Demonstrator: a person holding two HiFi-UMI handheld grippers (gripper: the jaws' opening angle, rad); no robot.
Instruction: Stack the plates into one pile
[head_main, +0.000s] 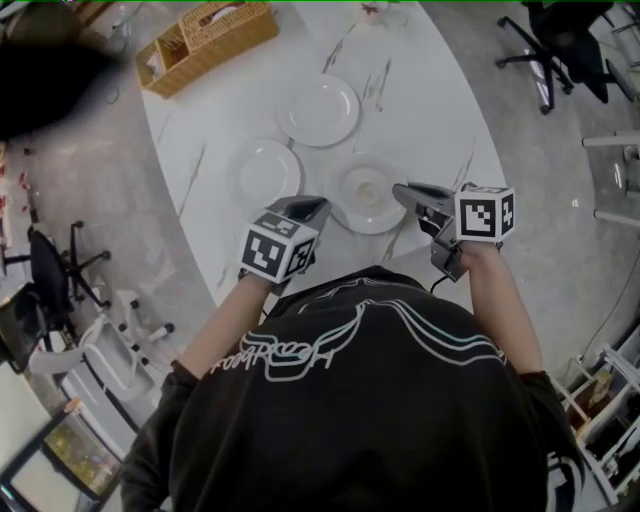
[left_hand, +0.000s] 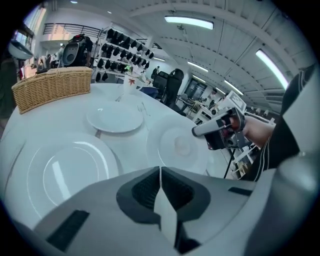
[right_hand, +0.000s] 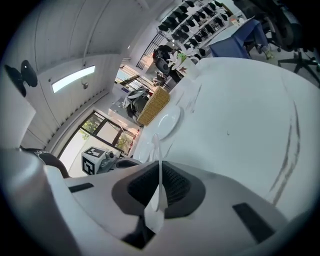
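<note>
The right gripper (right_hand: 159, 165) had its jaws brought together. A thin white edge stood up out of the gap between them, which looked like the rim of the nearest plate (head_main: 368, 195) pinched at its 3 o'clock side. The left gripper (left_hand: 160, 172) was closed on nothing and hovered just off that plate's 9 o'clock rim.

All three plates lay apart on the white marble table (head_main: 440, 90). The nearest plate was by the person's edge, the middle plate (head_main: 268, 170) at its 10 o'clock, and the far plate (head_main: 320, 110) at about 11 o'clock beyond both. No pile had been started.

The step in hand appeared to be lifting the nearest plate. A plate held by one spot on its rim will likely want to droop and swing, so the pinch needed to sit well onto the rim rather than on its lip. The lift needed to be only high enough to clear the table. The idle left gripper could steady the 9 o'clock rim from below. From there the sensible path was towards 10 o'clock, centring over the middle plate and lowering until the bases met before the jaws let go. Glazed ware is slippery and would chip if it dropped.

As for writing, the marker cubes (head_main: 485, 213) bore only black-and-white square patterns. The looping script across the person's dark shirt (head_main: 350, 400) was upside down and too stylised to read reliably. The wicker basket (head_main: 205, 40) at the table's far 10 o'clock showed no legible label.
</note>
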